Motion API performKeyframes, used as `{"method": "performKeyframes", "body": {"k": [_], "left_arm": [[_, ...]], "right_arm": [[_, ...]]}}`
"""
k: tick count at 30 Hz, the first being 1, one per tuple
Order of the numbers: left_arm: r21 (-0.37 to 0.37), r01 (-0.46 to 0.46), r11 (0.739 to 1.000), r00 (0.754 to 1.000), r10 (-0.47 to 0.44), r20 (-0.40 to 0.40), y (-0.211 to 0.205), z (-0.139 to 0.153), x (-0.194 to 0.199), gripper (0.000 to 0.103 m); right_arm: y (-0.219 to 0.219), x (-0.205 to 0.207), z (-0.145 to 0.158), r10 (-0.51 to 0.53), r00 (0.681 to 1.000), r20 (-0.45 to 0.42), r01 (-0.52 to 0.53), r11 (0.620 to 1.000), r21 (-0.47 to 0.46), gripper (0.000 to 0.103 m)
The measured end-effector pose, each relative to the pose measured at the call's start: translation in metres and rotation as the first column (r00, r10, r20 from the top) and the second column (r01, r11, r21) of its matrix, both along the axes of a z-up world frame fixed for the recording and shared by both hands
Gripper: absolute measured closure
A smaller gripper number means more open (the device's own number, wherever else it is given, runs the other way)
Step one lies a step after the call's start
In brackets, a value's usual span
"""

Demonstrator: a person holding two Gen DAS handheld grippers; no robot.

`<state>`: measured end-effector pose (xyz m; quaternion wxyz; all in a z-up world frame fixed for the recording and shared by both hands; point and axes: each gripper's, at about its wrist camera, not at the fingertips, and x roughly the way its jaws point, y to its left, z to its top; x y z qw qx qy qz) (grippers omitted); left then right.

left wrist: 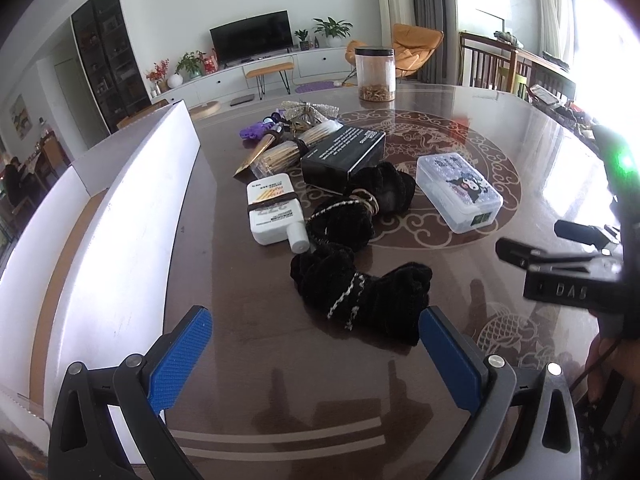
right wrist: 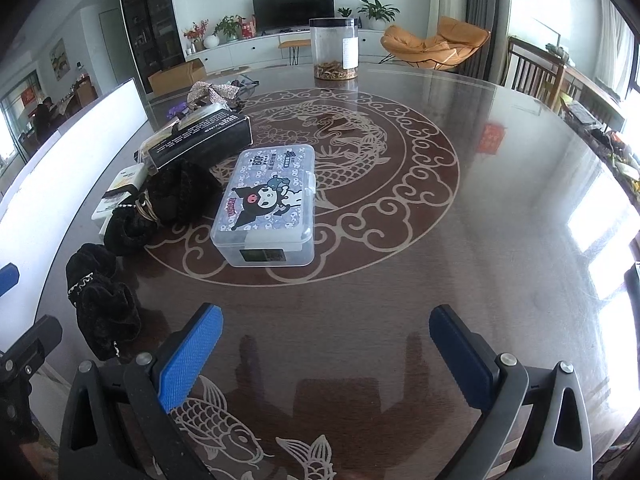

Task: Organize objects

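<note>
Loose items, none sorted yet: nearest black velvet scrunchie (left wrist: 362,294) lies on the round table (left wrist: 460,128) at twelve o'clock of the left gripper (left wrist: 316,354), with a second scrunchie (left wrist: 360,204), a white tube (left wrist: 274,210), a black carton (left wrist: 342,154), a toothpick bundle (left wrist: 280,154) and a clear lidded case (right wrist: 266,204) clustered beyond; the white-flapped cardboard box (left wrist: 120,216) at nine o'clock appears to hold nothing visible. Both the left gripper and the right gripper (right wrist: 326,354) hang fully spread, grasping nothing, so the whole job seemingly remains. Legible writing: "BOP" on the cartoon-printed case lid, "DAS" on the neighbouring tool; carton and tube print unreadable.
</note>
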<state>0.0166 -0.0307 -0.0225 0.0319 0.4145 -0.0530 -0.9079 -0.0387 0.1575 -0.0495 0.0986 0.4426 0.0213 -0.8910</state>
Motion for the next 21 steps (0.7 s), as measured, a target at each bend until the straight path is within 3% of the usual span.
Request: {"method": "performKeyframes", "body": {"k": [10, 15, 21], "left_arm": [[0.033, 0.007, 0.999, 0.997, -0.01, 0.072, -0.024, -0.02, 0.008, 0.0], [0.103, 0.029, 0.994, 0.989, -0.044, 0.139, -0.009, -0.035, -0.007, 0.0], [0.108, 0.078, 0.991, 0.973, -0.099, 0.207, 0.017, -0.047, -0.022, 0.0]], "right_arm": [[-0.008, 0.003, 0.005, 0.04, 0.999, -0.022, -0.041, 0.999, -0.009, 0.0], [-0.01, 0.001, 0.003, 0.043, 0.999, -0.009, -0.043, 0.999, 0.001, 0.0], [-0.001, -0.003, -0.003, -0.004, 1.0, 0.024, 0.004, 1.0, -0.01, 0.0]]}}
